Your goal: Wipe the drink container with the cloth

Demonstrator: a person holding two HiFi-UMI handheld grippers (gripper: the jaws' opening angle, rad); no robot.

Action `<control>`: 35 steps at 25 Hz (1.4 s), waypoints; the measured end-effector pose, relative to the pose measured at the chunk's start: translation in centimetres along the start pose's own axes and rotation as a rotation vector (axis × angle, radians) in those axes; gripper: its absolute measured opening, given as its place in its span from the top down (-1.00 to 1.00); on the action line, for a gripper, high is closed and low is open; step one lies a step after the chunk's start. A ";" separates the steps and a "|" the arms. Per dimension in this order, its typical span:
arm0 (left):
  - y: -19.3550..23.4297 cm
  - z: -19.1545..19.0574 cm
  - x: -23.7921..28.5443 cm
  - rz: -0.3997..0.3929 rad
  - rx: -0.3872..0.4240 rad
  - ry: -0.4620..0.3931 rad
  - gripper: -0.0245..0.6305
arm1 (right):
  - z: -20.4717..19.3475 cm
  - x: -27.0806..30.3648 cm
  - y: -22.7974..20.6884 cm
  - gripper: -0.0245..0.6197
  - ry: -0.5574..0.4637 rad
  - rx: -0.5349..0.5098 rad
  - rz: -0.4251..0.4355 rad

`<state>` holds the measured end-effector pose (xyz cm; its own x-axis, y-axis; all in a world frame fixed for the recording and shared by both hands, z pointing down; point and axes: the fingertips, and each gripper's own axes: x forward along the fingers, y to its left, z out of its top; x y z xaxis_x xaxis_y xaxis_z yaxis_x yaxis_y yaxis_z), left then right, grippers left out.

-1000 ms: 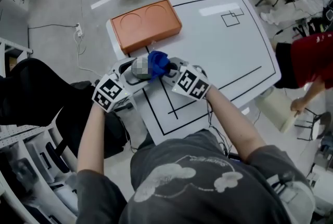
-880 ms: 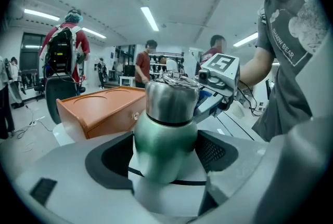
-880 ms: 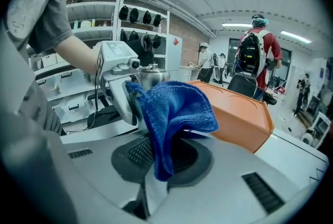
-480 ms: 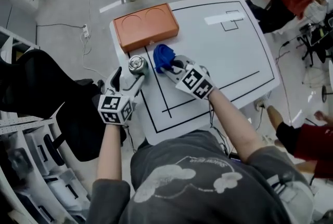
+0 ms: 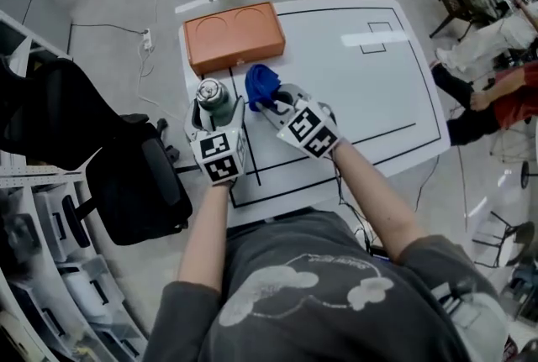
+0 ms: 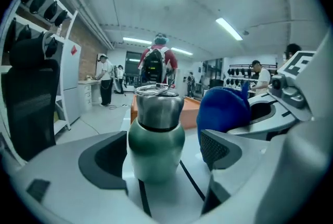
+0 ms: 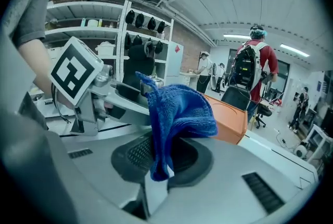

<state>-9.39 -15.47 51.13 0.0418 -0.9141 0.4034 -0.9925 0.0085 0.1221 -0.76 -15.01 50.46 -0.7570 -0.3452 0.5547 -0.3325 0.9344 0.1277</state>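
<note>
The drink container (image 5: 212,96), a green flask with a steel top, stands upright near the table's left edge. My left gripper (image 5: 215,113) sits around its lower body with the jaws opening; in the left gripper view the container (image 6: 156,134) stands between the pads (image 6: 222,146) with a gap on the right side. My right gripper (image 5: 271,105) is just to its right, shut on the blue cloth (image 5: 262,85). In the right gripper view the cloth (image 7: 177,108) bunches up out of the closed jaws of this gripper (image 7: 162,158). Cloth and container are apart.
An orange tray (image 5: 234,34) with two round recesses lies at the table's far left corner, just beyond the container. The white table (image 5: 361,91) has black lines on it. A black chair (image 5: 134,184) stands left of the table. People sit to the right.
The container went from tilted against the cloth to upright on the table. My left gripper swung round behind it and its jaws spread wider. The right gripper with the cloth barely moved.
</note>
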 end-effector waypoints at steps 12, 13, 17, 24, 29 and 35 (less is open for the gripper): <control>1.3 -1.0 1.0 0.038 0.058 0.067 -0.18 | 0.3 0.1 -0.6 0.79 0.004 -0.030 0.012; 1.2 -1.0 1.0 0.021 0.066 0.070 -0.18 | 0.4 0.3 -0.6 0.79 0.004 -0.031 0.013; 0.9 -1.0 1.0 -0.079 0.121 0.081 -0.18 | 1.9 1.2 -0.5 0.79 -0.019 -0.055 0.034; 0.2 -1.2 1.3 -0.293 0.234 0.108 -0.17 | 5.4 3.3 1.4 0.79 -0.067 -0.148 0.122; 0.3 -1.1 1.2 -0.420 0.291 0.111 -0.17 | 5.2 4.3 1.2 0.79 -0.039 -0.134 0.146; 0.3 -1.0 1.1 -0.542 0.341 0.107 -0.17 | 4.1 5.2 0.5 0.79 0.009 -0.071 0.175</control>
<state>-9.50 -16.04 52.48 0.5407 -0.7070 0.4558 -0.8077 -0.5878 0.0463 -7.21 -16.70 50.03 -0.7945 -0.1767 0.5810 -0.1555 0.9840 0.0867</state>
